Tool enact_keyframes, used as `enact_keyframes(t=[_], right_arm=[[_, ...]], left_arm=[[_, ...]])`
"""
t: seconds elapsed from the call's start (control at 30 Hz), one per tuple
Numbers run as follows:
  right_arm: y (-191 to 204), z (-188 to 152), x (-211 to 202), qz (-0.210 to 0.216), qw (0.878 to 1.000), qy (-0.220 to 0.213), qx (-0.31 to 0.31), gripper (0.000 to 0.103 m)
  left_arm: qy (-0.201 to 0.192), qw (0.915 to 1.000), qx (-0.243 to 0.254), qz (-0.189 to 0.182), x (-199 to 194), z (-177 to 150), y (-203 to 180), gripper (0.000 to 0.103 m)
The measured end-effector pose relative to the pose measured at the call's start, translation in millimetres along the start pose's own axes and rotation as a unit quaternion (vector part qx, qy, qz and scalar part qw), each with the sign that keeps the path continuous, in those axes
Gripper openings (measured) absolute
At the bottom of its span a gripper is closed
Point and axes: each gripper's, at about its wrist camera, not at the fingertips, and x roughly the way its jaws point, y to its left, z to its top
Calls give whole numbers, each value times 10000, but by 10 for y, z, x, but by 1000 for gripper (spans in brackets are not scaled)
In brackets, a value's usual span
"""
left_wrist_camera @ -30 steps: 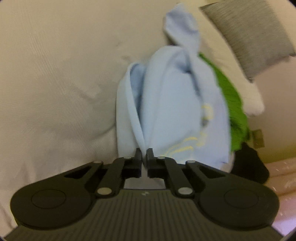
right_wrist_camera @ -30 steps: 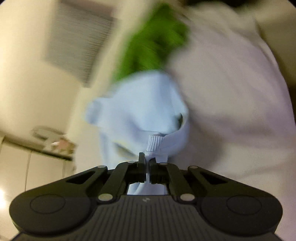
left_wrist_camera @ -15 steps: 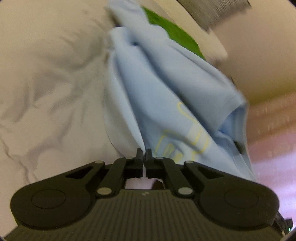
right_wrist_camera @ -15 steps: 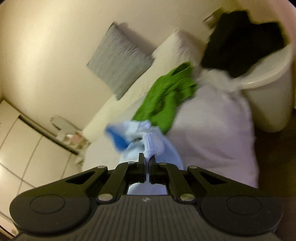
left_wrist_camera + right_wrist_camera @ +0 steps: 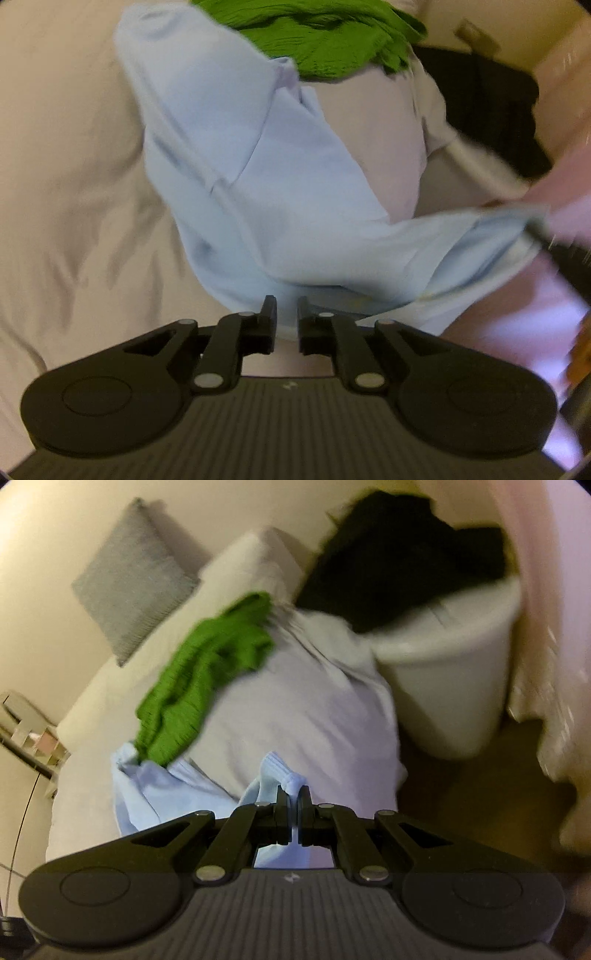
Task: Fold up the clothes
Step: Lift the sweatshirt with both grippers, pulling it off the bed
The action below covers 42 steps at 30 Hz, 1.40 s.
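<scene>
**Right claw clamped on blue shirt; left claw parted**

Left claw [image 5: 286,308]: jaws stand slightly apart with nothing between them; the pale blue cotton shirt [image 5: 258,184] lies just beyond the tips, towards 12 o'clock. Contact between tips and cloth cannot be confirmed.

Right claw [image 5: 293,797]: jaws drawn almost together, pinching a ribbed edge of the pale blue cotton shirt [image 5: 273,771], which bunches up just above the tips.

In the left wrist view the shirt is stretched across the white quilted bed cover [image 5: 66,177], running from 11 o'clock down to 3 o'clock. A crumpled green knitted garment [image 5: 325,40] lies at 12 o'clock, touching the shirt's upper end. A black garment [image 5: 491,110] shows at 2 o'clock.

In the right wrist view the green garment [image 5: 207,672] sits at 10 o'clock on the bed cover [image 5: 303,709]. A grey square cushion [image 5: 136,579] leans at 11 o'clock. The black garment [image 5: 406,565] fills a round white laundry basket [image 5: 454,694] at 1 o'clock.
</scene>
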Motion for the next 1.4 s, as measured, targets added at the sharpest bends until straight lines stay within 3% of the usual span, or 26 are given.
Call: enact_keyframes(t=[0.13,0.27,0.4,0.67,1.03,1.13,1.27,1.4], right_arm=[[220,257,175,173,9989,-5,-434,3],[528,451,560,14,9914,452,-1229,3],[667,454,765,-109,9852,760,-1530,3],[649,374,858,-366,9829,978,-1519,3],[618,268,769,-601,9815,1079,-1463,3],[604,251,767,-649,9812,1096,-1447,4],[587,228,766,-710,9808,1118,-1429,4],[580,212,780,-736,9803,1153,-1427,4]], left_arm=[[-46,9980,586,211,172,117,-115,8],[-46,9947,997,231,332,220,-151,13],[62,9912,1318,83,447,248,-123,13],[97,9779,2056,-364,423,213,-101,13],[121,9618,2707,-385,495,40,-158,17],[79,9515,3063,-273,555,-7,-233,25],[11,9380,3460,-188,645,-48,-329,28],[173,9318,3620,-197,903,-32,-393,26]])
